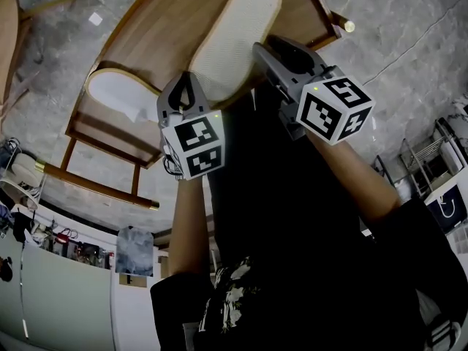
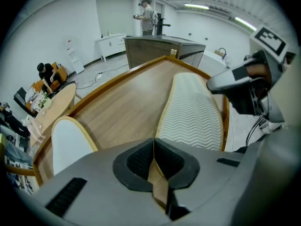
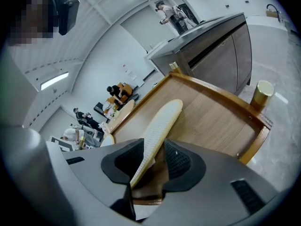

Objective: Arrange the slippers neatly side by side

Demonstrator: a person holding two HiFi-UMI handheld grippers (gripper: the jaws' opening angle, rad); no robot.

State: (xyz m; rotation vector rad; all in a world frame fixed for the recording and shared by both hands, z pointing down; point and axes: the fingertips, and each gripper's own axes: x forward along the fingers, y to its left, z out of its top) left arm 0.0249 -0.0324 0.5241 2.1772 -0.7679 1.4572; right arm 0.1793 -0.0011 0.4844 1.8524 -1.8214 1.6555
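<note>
Two slippers lie on a low wooden table [image 1: 157,28] with a raised rim. One slipper [image 1: 238,39] shows its cream zigzag sole [image 2: 193,112]. The other slipper [image 1: 121,93] is white with a tan edge [image 2: 68,142] and lies apart to its left. My right gripper [image 3: 153,161] stands open around the heel edge of the zigzag-soled slipper [image 3: 160,121], with a gap at the right pad. My left gripper [image 2: 154,147] is shut with nothing in it and hovers between the two slippers, just off the sole's near end. The right gripper [image 2: 235,79] also shows at the left gripper view's right side.
The table rim [image 3: 256,140] and a gold-capped leg [image 3: 262,94] stand close on the right, over a marble floor [image 1: 409,35]. A dark counter [image 3: 211,41] stands beyond the table. People sit and stand far back in the room [image 2: 47,76].
</note>
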